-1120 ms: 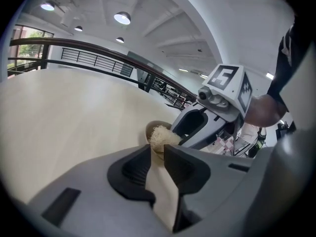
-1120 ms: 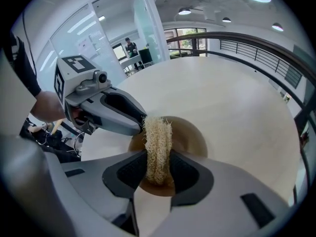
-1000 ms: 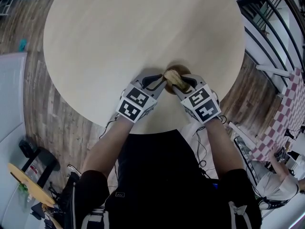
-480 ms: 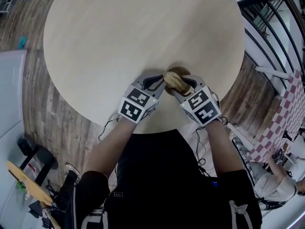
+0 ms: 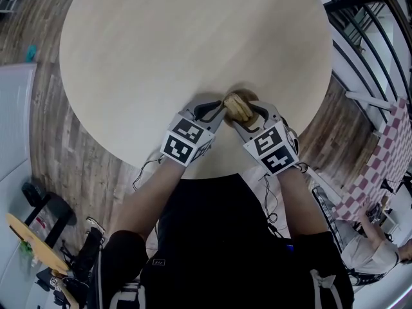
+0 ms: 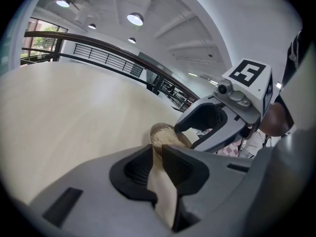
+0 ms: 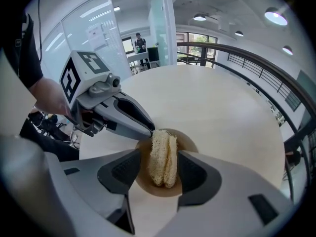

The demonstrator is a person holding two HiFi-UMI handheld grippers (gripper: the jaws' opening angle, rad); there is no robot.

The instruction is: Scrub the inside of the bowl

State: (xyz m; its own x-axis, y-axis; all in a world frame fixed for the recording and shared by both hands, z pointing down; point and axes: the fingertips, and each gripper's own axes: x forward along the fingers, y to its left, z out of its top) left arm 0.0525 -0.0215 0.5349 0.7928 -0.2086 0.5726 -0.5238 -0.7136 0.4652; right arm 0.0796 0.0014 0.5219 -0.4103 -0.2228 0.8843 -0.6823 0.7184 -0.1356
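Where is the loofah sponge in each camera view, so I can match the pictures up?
Head view: sponge just right of centre, above the middle.
Left gripper view: sponge near centre, slightly below the middle.
Right gripper view: sponge at lower centre, standing on edge.
Shared landmark: the brown bowl holding it.

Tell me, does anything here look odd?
Nothing stands out. The loofah lies in the bowl between the fingers of the right gripper, which have just been opening; the left gripper holds the rim.
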